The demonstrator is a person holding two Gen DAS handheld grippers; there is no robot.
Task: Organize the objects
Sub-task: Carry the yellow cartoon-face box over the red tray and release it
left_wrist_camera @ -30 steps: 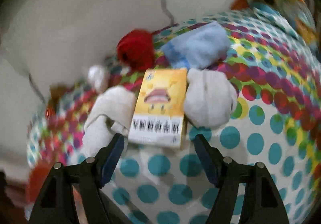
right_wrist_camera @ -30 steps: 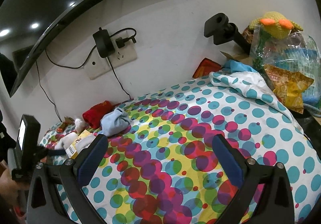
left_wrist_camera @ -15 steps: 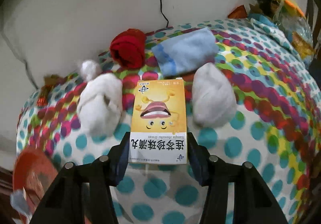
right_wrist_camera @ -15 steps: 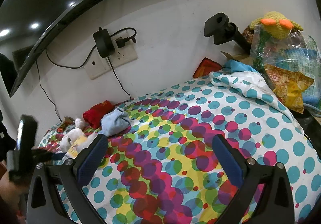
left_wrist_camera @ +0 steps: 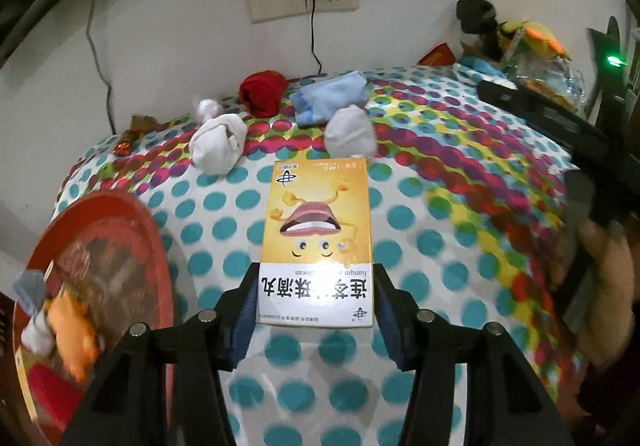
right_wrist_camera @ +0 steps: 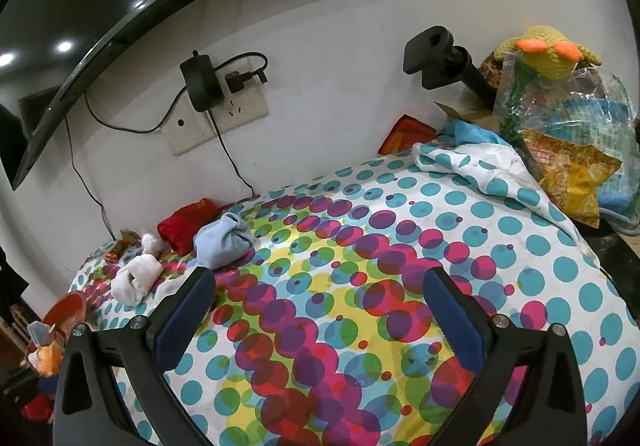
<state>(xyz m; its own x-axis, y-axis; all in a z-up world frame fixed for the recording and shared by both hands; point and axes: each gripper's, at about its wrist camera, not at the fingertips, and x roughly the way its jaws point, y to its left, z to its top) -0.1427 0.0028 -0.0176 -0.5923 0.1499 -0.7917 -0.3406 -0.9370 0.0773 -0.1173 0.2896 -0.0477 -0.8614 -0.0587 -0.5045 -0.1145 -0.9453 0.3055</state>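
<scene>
left gripper (left_wrist_camera: 316, 298) is clamped on the near end of a yellow medicine box (left_wrist_camera: 318, 242), blue pads against both long sides. box is held above the polka-dot tablecloth (left_wrist_camera: 440, 206), cartoon mouth face up, white label band with chinese print nearest the camera. cannot tell if its far end touches the cloth.

beyond the box, a grey-white sock bundle (left_wrist_camera: 349, 130) sits just past its far edge. a white sock bundle (left_wrist_camera: 218, 142) lies to the left of that, with a small white ball (left_wrist_camera: 206, 108) behind it. a red sock roll (left_wrist_camera: 262, 92) and a light blue sock bundle (left_wrist_camera: 330, 102) are further back near the wall, side by side. small red candy wrapper (left_wrist_camera: 123, 147) at the left edge of the cloth.

round red tray (left_wrist_camera: 120, 218) sits low on the left, beside the table, with blurred orange and white items inside.

right gripper (right_wrist_camera: 320, 310) is spread wide, nothing between its blue pads, hovering over the middle of the cloth. from its view the socks cluster at far left and the box is not visible. wall socket (right_wrist_camera: 218, 114) with black adapter behind, plastic bag (right_wrist_camera: 568, 134) with a yellow knitted toy (right_wrist_camera: 548, 54) at far right.
</scene>
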